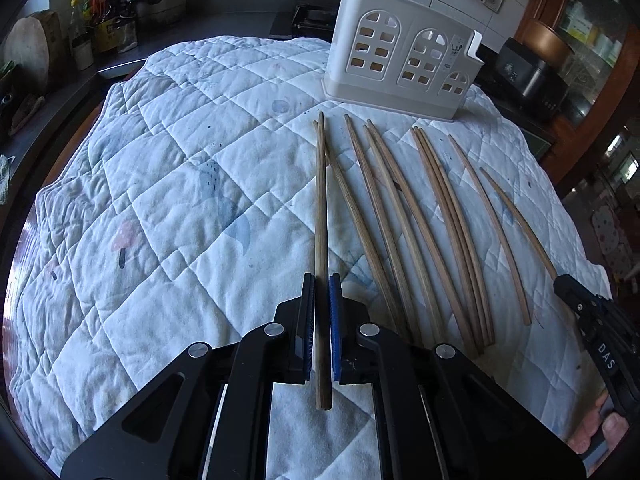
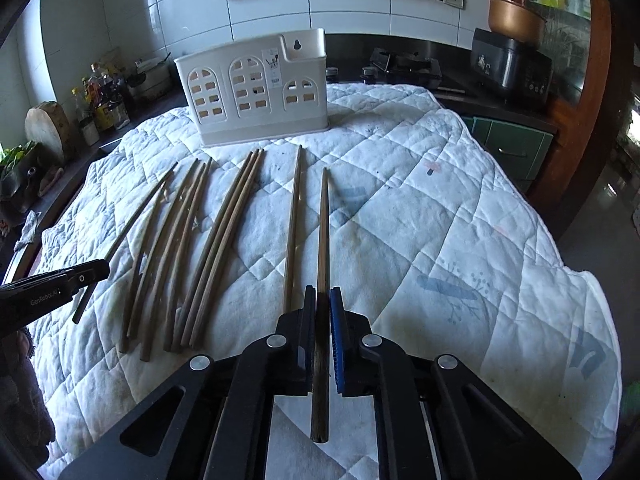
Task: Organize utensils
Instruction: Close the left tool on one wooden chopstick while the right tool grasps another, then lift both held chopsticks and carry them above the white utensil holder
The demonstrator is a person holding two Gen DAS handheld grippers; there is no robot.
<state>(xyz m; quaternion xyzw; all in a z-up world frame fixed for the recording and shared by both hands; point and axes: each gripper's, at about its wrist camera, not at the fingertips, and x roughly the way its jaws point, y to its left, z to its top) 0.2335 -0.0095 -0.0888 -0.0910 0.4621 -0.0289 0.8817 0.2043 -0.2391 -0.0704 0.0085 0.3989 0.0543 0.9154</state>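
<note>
The left gripper (image 1: 322, 284) is clamped on one chopstick (image 1: 321, 200), whose long axis runs straight along the fingers, narrow tip aimed at the white utensil holder (image 1: 400, 64) standing upright at the far end of the quilt (image 1: 180, 200). To its right, the loose chopsticks (image 1: 448, 232) lie side by side on the quilt in front of the holder, all pointing roughly toward it. Farthest right, the right gripper (image 2: 323, 294) pinches another chopstick (image 2: 323, 232), likewise lengthwise between its jaws, thin end toward the holder and thick end back toward the camera.
</note>
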